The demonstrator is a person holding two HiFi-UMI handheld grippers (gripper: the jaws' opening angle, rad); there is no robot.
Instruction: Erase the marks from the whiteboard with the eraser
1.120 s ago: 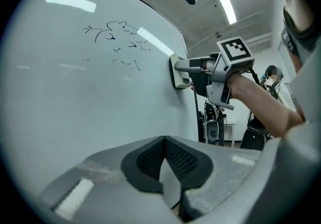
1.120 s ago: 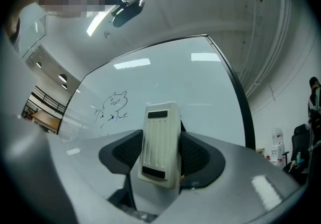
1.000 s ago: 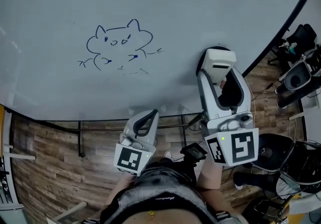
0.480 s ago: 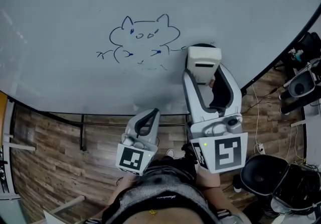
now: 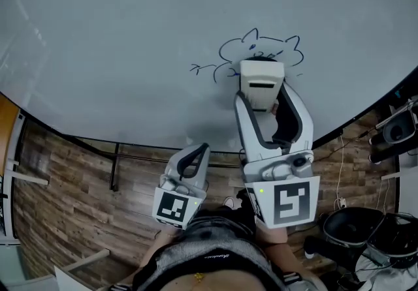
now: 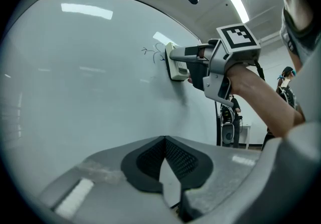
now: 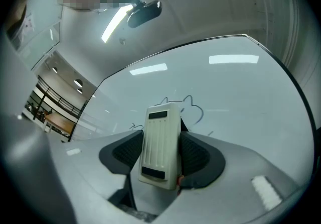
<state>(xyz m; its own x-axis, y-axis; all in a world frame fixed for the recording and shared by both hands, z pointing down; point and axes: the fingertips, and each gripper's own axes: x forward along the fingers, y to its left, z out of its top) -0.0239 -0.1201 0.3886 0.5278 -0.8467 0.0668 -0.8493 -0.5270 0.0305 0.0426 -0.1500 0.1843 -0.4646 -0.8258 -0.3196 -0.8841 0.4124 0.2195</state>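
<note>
A large whiteboard [image 5: 117, 35] carries a blue cat-like drawing [image 5: 261, 51]. My right gripper [image 5: 262, 91] is shut on a white eraser [image 5: 262, 82], which lies against the board over the drawing's lower middle and hides part of it. In the right gripper view the eraser [image 7: 160, 145] stands between the jaws with the drawing's lines [image 7: 193, 107] just beyond. The left gripper view shows the eraser [image 6: 173, 63] pressed flat on the whiteboard [image 6: 75, 77]. My left gripper [image 5: 191, 160] hangs low, below the board's bottom edge, its jaws shut on nothing.
Wood-pattern floor [image 5: 72, 205] lies below the board, with a black frame bar [image 5: 144, 162] along its base. Office chairs and cables [image 5: 372, 231] crowd the lower right. A person stands in the background of the left gripper view [image 6: 287, 80].
The right gripper with the eraser moved left relative to the drawing, from beside its right end to over its lower middle. The view shifted left. The left gripper stayed put.
</note>
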